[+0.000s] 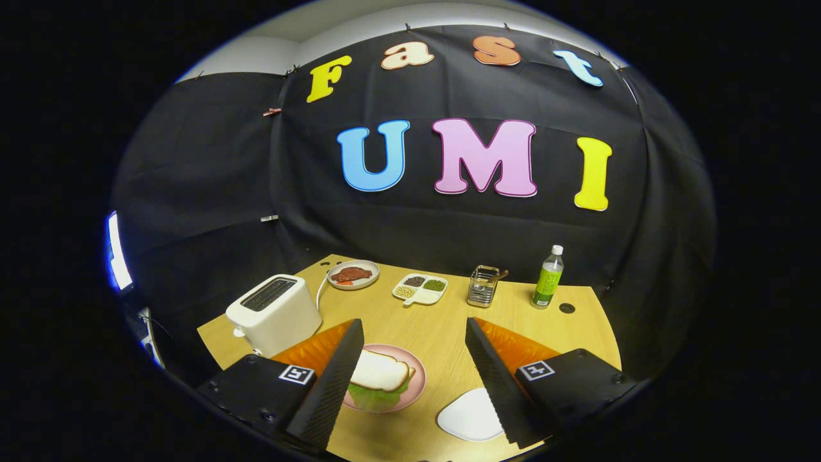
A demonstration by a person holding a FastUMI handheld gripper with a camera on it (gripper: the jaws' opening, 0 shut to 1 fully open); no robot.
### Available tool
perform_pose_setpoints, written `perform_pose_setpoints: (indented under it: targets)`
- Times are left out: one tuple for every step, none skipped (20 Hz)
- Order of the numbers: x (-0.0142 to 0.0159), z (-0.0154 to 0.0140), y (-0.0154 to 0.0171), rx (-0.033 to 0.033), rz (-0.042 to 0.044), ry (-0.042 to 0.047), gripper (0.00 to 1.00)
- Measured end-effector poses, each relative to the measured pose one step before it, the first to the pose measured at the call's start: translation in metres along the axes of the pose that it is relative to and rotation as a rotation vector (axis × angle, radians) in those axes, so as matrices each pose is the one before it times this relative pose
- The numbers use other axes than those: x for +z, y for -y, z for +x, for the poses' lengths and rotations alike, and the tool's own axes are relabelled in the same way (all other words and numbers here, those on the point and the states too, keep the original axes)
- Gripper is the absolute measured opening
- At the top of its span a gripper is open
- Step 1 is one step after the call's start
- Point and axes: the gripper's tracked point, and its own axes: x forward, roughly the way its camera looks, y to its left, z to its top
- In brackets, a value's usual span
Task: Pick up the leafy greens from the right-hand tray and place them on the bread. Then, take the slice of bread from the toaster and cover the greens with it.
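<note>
Greens (375, 398) sit on the pink plate (417, 372) under a bread slice (380, 371), just ahead of my left finger. Looks done, I think; toaster (274, 314) slots seem empty, hard to tell. My claw (414, 375) is wide apart, holding nothing. White tray (470, 418) is smooth, rounded; surface (436, 327) is pale wood.
</note>
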Motion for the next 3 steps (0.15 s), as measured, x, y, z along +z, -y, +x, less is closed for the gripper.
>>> perform_pose_setpoints:
  targets:
    - [-0.00036,-0.00072,-0.00095,0.00445,-0.00227,-0.00113,0.99]
    - [-0.00014,-0.00013,0.00107,-0.00035,-0.00238,0.00170,0.99]
    - [-0.00084,0.00013,-0.00041,0.00198,0.00316,-0.00130,0.99]
